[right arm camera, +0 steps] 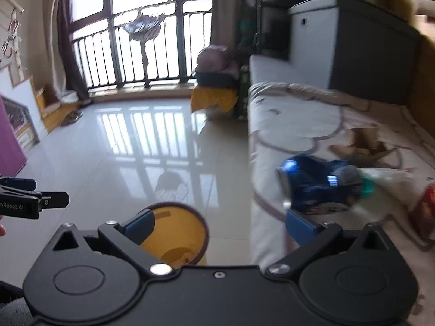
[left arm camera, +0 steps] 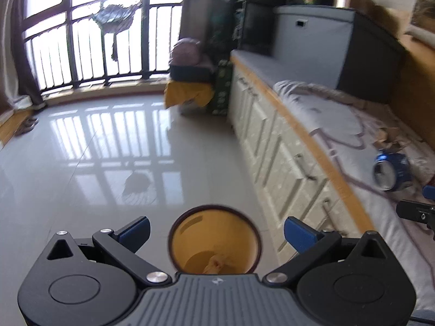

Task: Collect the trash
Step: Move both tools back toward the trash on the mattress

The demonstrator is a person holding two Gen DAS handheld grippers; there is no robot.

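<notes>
A yellow bin (left arm camera: 214,240) with a dark rim stands on the tiled floor beside the bed, with a scrap of trash at its bottom. My left gripper (left arm camera: 216,229) is open and empty right above the bin's mouth. A crushed blue can (left arm camera: 391,172) lies on the bedspread to the right. In the right wrist view the can (right arm camera: 315,190) lies just beyond my right fingertip (right arm camera: 299,225). My right gripper (right arm camera: 220,225) is open and empty over the bed edge, with the bin (right arm camera: 174,236) below its left finger. A plastic bottle (right arm camera: 386,179) lies behind the can.
Brown paper scraps (right arm camera: 361,146) and a red wrapper (right arm camera: 425,209) lie on the bedspread (right arm camera: 299,125). White drawers (left arm camera: 274,146) run under the bed edge. A stool with yellow cloth (left arm camera: 190,92) stands by the barred window. The left gripper shows at the left edge (right arm camera: 32,201).
</notes>
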